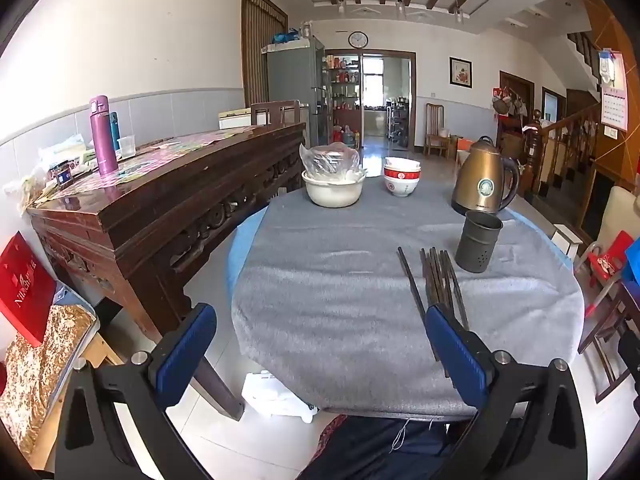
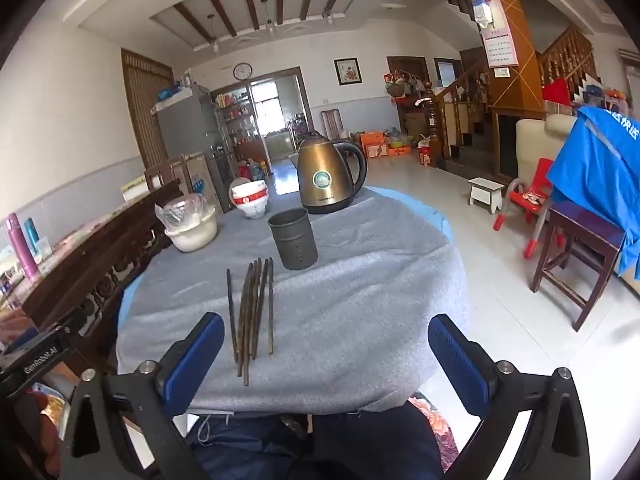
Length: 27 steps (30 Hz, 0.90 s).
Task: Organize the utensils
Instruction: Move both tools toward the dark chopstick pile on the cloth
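**Both grippers wide open over the table's near edge**

A bundle of dark chopsticks (image 2: 252, 312) lies flat on the grey cloth (image 2: 360, 300) of the round table, tips pointing toward the dark metal holder (image 2: 293, 239) that stands upright just beyond them and apart from them. Behind the holder sit a bronze kettle (image 2: 328, 176), a stack of red-and-white bowls (image 2: 250, 198) and a cream bowl (image 2: 192, 234) with a plastic bag in it.

The right gripper (image 2: 326, 354) hangs released with nothing between its blue pads; its view shows the whole bundle, 1 stick lying slightly apart on the left. The left gripper (image 1: 320, 344) is equally spread and empty, but in its view the right-hand pad covers the near ends of the chopsticks. Only the left view takes in the carved wooden sideboard (image 1: 160, 208) and purple flask (image 1: 102, 136) clearly; only the right shows the red plastic chair (image 2: 528, 196).
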Each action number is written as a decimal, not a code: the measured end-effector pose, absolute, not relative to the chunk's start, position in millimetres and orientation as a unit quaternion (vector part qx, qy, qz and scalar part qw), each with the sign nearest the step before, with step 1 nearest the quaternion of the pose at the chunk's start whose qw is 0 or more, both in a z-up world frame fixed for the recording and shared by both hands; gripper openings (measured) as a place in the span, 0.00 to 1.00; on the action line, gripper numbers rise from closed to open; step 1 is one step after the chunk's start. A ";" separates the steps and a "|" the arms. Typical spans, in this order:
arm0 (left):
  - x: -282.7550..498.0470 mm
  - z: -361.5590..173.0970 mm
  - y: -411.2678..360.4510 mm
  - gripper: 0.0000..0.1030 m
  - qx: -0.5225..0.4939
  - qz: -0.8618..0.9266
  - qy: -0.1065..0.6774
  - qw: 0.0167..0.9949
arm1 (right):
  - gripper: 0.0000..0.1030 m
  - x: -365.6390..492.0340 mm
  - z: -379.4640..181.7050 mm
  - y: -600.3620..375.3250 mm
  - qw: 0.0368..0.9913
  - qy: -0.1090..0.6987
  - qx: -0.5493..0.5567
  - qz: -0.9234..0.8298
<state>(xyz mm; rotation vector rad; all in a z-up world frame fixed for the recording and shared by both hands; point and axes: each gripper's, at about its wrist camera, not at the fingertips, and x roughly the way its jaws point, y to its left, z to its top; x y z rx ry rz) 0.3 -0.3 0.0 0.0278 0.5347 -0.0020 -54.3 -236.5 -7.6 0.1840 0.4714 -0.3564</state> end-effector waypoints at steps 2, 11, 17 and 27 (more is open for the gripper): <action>0.2 -0.1 -0.1 1.00 0.012 -0.002 0.262 0.965 | 1.00 -51.4 -7.6 -232.8 0.953 0.231 0.084 -0.178; -6.0 -5.1 2.9 1.00 0.019 0.000 0.259 0.966 | 1.00 -39.6 3.2 -220.0 0.957 0.222 0.041 -0.185; -10.3 4.7 -1.6 1.00 0.038 -0.001 0.246 0.969 | 1.00 -16.3 14.8 -225.5 0.951 0.233 0.032 -0.199; -1.1 36.7 -14.4 1.00 0.044 -0.023 0.236 0.970 | 1.00 -0.2 30.2 -207.9 0.946 0.241 -0.015 -0.217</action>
